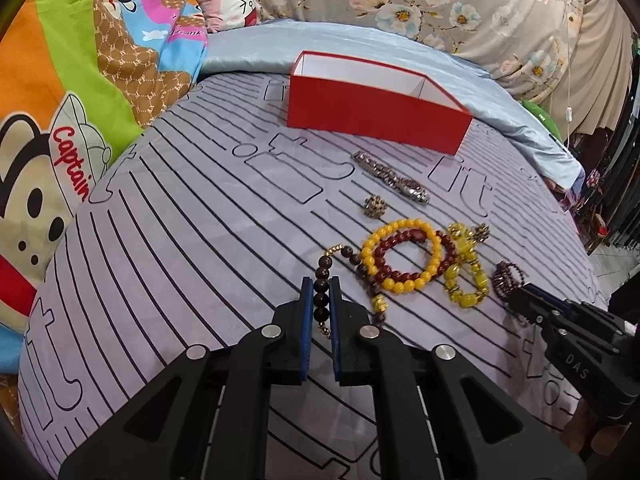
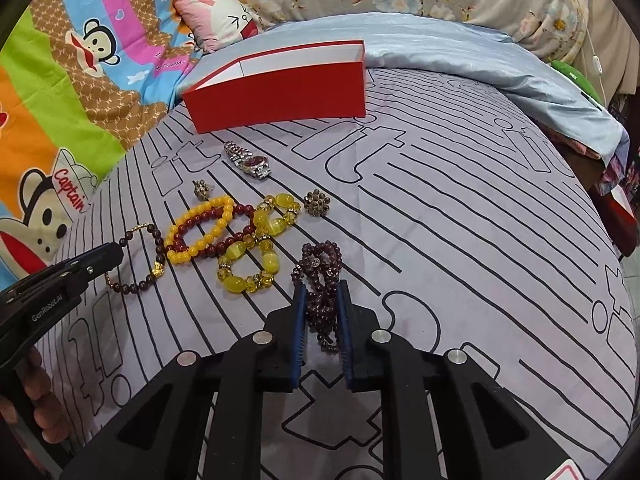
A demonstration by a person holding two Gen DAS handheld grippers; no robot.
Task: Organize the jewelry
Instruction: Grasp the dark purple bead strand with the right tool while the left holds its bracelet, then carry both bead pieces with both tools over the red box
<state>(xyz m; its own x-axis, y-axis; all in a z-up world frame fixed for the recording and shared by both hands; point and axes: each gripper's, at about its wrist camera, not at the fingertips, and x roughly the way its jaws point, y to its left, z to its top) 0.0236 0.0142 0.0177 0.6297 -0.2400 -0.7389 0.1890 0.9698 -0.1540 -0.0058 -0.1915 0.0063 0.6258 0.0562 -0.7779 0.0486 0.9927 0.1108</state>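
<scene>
1. The dark brown bead bracelet (image 1: 320,292) lies at the left end of the jewelry cluster on the bed sheet (image 1: 180,240). One run of its beads sits pinched between the blue pads of the left gripper (image 1: 321,300), which is clenched on it.
2. The purple bead strand (image 2: 322,280), a bunched multi-loop piece, lies at the right end of the cluster. The right gripper (image 2: 322,308) has closed around its middle, with the pads pressing on the bundle.
3. Handling, as I judge it: both are light, limp strings of hard round beads. They will droop and swing once lifted, and smooth beads may roll out of a pinch. Squeezing across several beads, or across the whole bundle as here, looks safer than nipping a single bead.
4. Between the two lie a yellow bead bracelet (image 1: 400,256) overlapping a dark red bead bracelet (image 1: 404,260), then a chunky yellow stone bracelet (image 1: 466,276). The brown bracelet touches this pile, so lifting it could drag a neighbour.
5. Farther back are two small cluster ornaments (image 2: 318,202), a steel wristwatch (image 2: 248,160) and the open red box (image 1: 376,108), which appears empty and is the likely destination.
6. Both grippers point steeply down toward the sheet, side by side. A hand (image 2: 36,396) is visible on the left gripper's handle.
</scene>
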